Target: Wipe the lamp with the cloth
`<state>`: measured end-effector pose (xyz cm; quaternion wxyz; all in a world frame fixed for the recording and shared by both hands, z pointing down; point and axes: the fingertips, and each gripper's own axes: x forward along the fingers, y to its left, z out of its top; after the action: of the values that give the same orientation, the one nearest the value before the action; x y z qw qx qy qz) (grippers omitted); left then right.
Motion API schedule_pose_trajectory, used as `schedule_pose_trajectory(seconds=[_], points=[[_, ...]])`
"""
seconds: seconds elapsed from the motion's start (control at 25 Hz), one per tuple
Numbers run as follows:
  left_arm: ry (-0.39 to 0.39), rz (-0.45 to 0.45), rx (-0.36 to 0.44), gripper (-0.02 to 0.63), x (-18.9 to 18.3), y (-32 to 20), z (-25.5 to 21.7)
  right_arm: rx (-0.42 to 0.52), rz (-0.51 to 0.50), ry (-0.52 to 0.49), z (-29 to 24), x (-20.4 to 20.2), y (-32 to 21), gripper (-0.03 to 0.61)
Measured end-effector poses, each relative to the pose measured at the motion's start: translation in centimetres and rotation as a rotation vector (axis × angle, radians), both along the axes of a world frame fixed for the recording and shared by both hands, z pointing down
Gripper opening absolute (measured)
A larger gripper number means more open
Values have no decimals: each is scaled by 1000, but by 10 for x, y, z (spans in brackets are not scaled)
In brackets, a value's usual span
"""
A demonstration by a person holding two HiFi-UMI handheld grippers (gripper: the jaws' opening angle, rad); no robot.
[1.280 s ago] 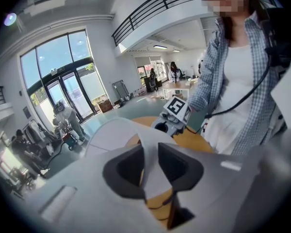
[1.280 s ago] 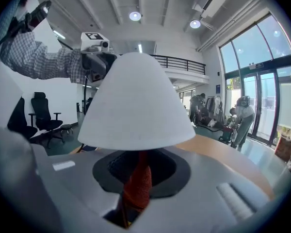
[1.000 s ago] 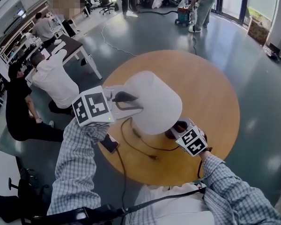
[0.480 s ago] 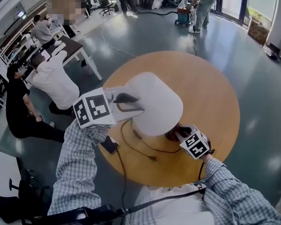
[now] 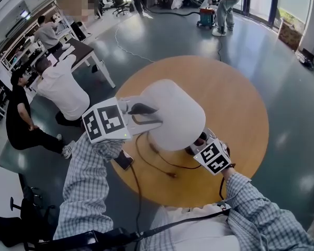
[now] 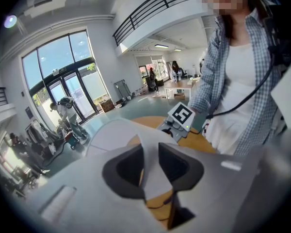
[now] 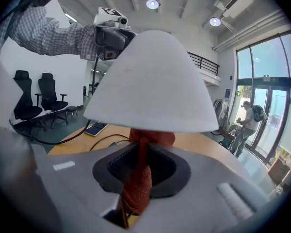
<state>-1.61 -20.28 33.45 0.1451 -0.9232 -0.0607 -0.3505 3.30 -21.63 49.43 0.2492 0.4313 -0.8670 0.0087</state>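
A white lamp with a cone shade stands on a round wooden table. My left gripper is shut on the shade's rim; in the left gripper view a strip of white shade runs between the jaws of the left gripper. My right gripper sits low beside the lamp, under the shade's edge, shut on a rust-red cloth. The cloth reaches up to the underside of the shade. The lamp's base is hidden by shade and cloth.
A black cable loops across the table in front of the lamp. A phone lies at the table's near left edge. People sit and stand to the left by a white desk; others stand far back.
The right gripper with the cloth dipped a little and came back up close under the shade. The left gripper has kept its hold on the rim without moving.
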Motion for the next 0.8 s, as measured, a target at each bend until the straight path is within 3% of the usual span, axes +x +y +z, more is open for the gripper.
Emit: schedule_pose_trajectory(seconds=[0.28,0.56,0.8], points=[[-1,11,48,93,3,-3,3,-120,-16,102,51,2,17,63],[-33,67,95,95,13,6,3,-312,-20,204,108,9,37,63],[-64,102,148,98,24,20,1,-320,32,159,103,25,43,61]])
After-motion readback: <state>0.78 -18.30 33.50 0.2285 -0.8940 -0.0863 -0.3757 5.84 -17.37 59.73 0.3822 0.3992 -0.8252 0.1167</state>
